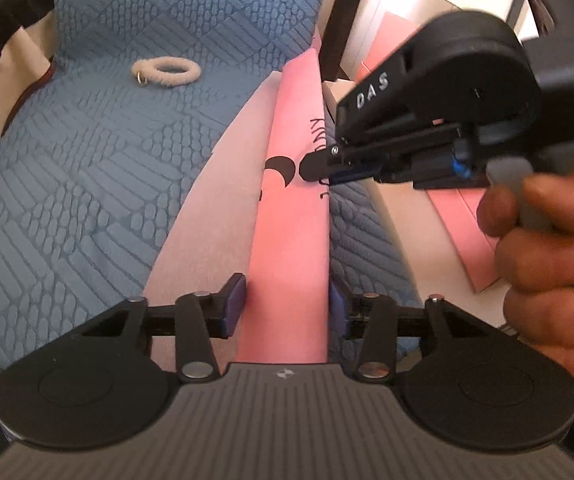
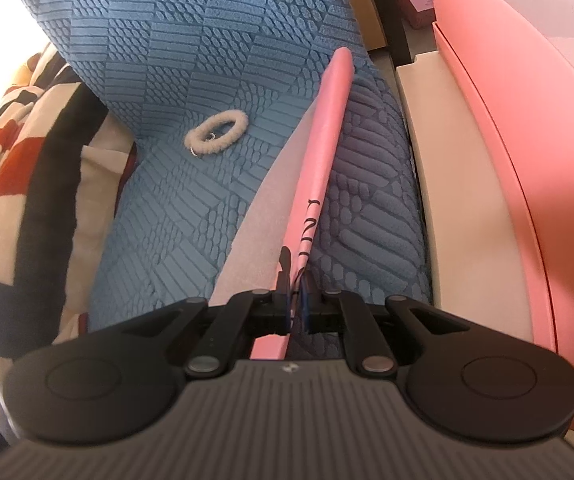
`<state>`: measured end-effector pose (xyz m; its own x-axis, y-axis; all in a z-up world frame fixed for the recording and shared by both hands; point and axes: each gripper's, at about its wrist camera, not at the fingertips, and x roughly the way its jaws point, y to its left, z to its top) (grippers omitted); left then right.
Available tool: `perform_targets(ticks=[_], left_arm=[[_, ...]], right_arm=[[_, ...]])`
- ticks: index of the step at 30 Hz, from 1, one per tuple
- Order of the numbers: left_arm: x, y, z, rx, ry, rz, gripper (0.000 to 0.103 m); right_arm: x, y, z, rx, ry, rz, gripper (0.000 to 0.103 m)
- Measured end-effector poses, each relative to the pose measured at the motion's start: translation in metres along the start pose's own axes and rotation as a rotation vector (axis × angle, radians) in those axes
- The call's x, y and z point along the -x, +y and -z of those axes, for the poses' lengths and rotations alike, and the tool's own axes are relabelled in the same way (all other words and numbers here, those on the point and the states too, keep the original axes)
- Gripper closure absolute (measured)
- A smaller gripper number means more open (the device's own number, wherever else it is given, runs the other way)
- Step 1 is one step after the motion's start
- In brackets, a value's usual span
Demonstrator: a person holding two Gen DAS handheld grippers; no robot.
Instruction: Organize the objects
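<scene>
A blue textured sofa cover [image 1: 99,168] carries a white hair tie [image 1: 167,72] at eleven o'clock and a pink bag [image 1: 291,240] at centre.

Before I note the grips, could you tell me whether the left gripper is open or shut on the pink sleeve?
Open: the left gripper's fingers stand apart either side of the pink sleeve, a gap showing at the left one.

Open blue cushion [image 1: 87,200] left, pink box [image 2: 527,160] blocking right
</scene>
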<state>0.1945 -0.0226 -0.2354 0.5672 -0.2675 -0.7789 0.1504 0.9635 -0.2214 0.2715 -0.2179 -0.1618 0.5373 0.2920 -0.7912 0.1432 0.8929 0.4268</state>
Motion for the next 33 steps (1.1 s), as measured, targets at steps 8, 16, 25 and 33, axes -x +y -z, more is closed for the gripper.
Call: perform_targets(ticks=[8, 16, 25, 33], left_arm=[[0.011, 0.032, -0.002, 0.224, 0.005, 0.112, 0.093], [0.01, 0.076, 0.004, 0.516, 0.023, 0.244, 0.096], [0.005, 0.094, 0.004, 0.588, 0.037, 0.234, 0.095], [0.021, 0.1, -0.013, 0.483, -0.015, 0.134, 0.093]], right_arm=[[0.005, 0.004, -0.001, 0.014, -0.039, -0.045, 0.087], [0.013, 0.008, -0.006, 0.023, -0.112, -0.094, 0.073], [-0.018, 0.027, 0.002, 0.103, -0.012, -0.08, 0.077], [-0.042, 0.025, 0.005, 0.077, 0.05, -0.084, 0.078]])
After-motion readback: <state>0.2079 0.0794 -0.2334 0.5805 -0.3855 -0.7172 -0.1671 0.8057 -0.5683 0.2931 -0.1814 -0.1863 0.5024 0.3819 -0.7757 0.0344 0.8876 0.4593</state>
